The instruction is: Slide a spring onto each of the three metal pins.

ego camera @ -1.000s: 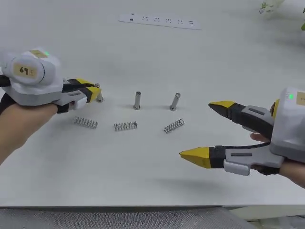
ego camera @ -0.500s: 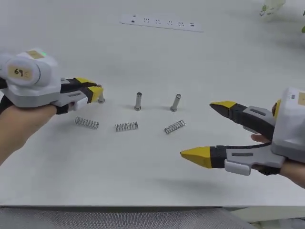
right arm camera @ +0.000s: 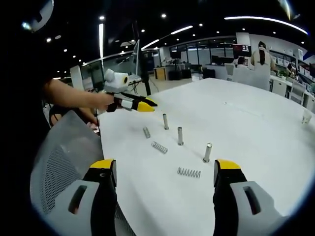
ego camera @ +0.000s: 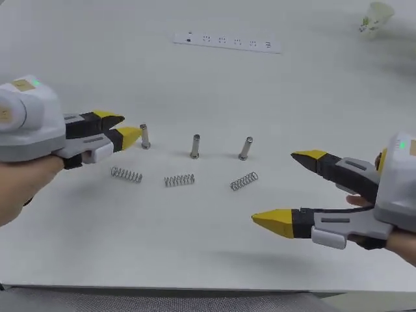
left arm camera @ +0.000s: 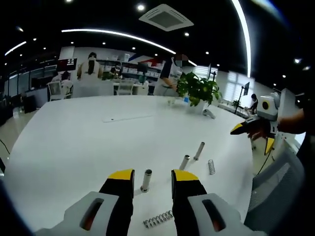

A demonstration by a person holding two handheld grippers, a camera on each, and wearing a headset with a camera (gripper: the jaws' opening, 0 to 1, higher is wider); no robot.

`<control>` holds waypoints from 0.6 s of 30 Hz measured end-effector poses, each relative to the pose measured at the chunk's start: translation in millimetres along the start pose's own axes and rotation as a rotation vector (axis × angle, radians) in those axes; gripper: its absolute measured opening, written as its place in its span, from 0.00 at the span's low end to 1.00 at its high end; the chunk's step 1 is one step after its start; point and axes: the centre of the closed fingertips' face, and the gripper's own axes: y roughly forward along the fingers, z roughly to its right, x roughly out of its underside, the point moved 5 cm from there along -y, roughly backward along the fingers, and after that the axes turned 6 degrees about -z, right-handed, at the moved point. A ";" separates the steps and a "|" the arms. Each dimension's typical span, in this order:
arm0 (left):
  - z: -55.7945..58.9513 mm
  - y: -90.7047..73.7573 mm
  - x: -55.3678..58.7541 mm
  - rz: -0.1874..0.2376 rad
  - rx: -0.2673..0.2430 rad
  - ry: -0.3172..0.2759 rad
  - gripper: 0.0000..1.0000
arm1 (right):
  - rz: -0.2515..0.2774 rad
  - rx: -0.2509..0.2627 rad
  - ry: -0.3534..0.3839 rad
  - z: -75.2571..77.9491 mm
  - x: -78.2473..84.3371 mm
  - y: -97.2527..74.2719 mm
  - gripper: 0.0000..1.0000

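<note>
While the left claw point(ego camera: 125, 127) sits part-open and empty, tips just short of the left pin point(ego camera: 144, 136), the right claw point(ego camera: 286, 188) hangs wide, also empty. All pins point(ego camera: 195, 146) stand bare; three springs point(ego camera: 179, 180) lie on the counter point(ego camera: 195, 247) just in front. Risk: a claw nudge topples that pin; a pinched spring could flick away.

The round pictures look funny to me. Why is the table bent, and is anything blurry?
Left gripper view and right gripper view: the fisheye lens bends the table and ceiling lights into curves. Head view: straight lines, soft even light, a faint shadow under the right gripper, sharp pins.
</note>
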 end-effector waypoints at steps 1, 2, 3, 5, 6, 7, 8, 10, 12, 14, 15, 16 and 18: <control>0.5 -2.7 -0.7 0.005 0.009 -0.005 0.26 | 0.008 -0.002 0.012 0.6 -0.6 0.3 0.81; 1.1 -4.5 -0.7 0.005 0.016 -0.011 0.28 | 0.026 -0.010 0.038 0.4 -2.0 0.5 0.81; 2.1 -7.4 -0.9 0.008 0.021 -0.019 0.30 | 0.059 -0.019 0.085 0.8 -4.7 0.4 0.81; 3.9 -11.1 -0.4 0.004 0.029 -0.015 0.35 | 0.082 -0.012 0.108 4.9 -5.9 -0.7 0.81; 4.6 -12.8 0.1 0.002 0.029 -0.006 0.36 | 0.084 -0.010 0.112 7.4 -5.4 -1.3 0.81; 6.0 -14.9 0.6 -0.001 0.036 0.000 0.39 | 0.083 -0.007 0.116 9.0 -4.8 -0.8 0.81; 6.7 -16.4 0.9 -0.002 0.041 -0.001 0.41 | 0.080 -0.005 0.118 8.8 -4.8 -0.2 0.81; 8.1 -19.7 1.9 -0.003 0.044 0.002 0.45 | 0.069 -0.003 0.109 9.0 -3.7 1.0 0.81; 9.7 -23.2 2.0 0.007 0.050 0.004 0.49 | 0.053 -0.004 0.097 9.8 -2.0 2.5 0.80; 11.6 -27.1 1.8 0.022 0.060 0.007 0.57 | 0.045 -0.005 0.085 9.8 -1.8 4.1 0.80; 13.9 -28.7 1.2 0.029 0.068 0.011 0.60 | 0.039 -0.007 0.078 9.7 -1.4 4.7 0.80; 16.4 -31.1 1.0 0.032 0.076 0.017 0.64 | 0.028 -0.010 0.066 9.5 -0.8 5.7 0.79; 18.6 -34.0 1.5 0.031 0.080 0.028 0.69 | 0.015 -0.009 0.046 11.1 1.1 7.0 0.79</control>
